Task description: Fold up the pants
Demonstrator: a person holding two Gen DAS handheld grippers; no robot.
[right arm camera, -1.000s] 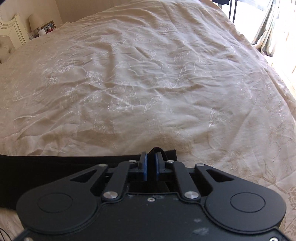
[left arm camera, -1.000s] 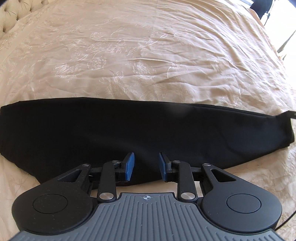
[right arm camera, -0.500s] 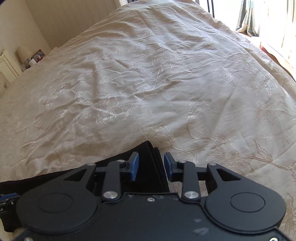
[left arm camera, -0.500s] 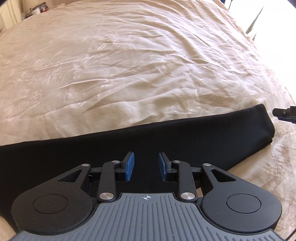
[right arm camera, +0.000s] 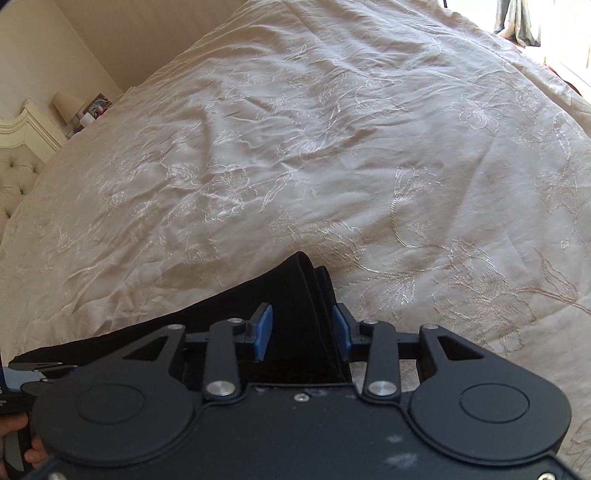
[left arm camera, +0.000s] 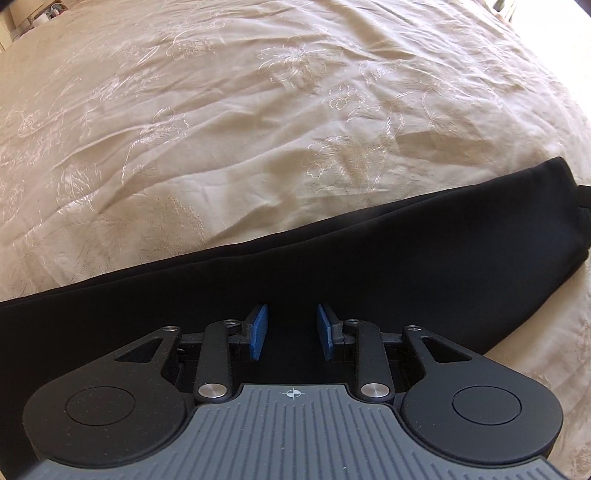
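The black pants (left arm camera: 369, 266) lie as one long folded band on the cream bedspread, their end at the right in the left wrist view. My left gripper (left arm camera: 291, 336) is open and empty, low over the band's near edge. In the right wrist view the pants' layered end (right arm camera: 299, 295) sits between the blue pads of my right gripper (right arm camera: 303, 336), which is open with the cloth loose between the jaws. The left tool and the hand on it (right arm camera: 22, 391) show at the lower left there.
The embroidered cream bedspread (left arm camera: 258, 110) covers the whole bed (right arm camera: 332, 147). A tufted headboard (right arm camera: 14, 177) and a nightstand with a lamp (right arm camera: 70, 107) stand at the far left. Curtains and a bright window (right arm camera: 524, 22) are at the far right.
My right gripper was shut on the pants' end a second ago and has opened wide, letting it go. My left gripper has moved right along the band toward its end, staying open.
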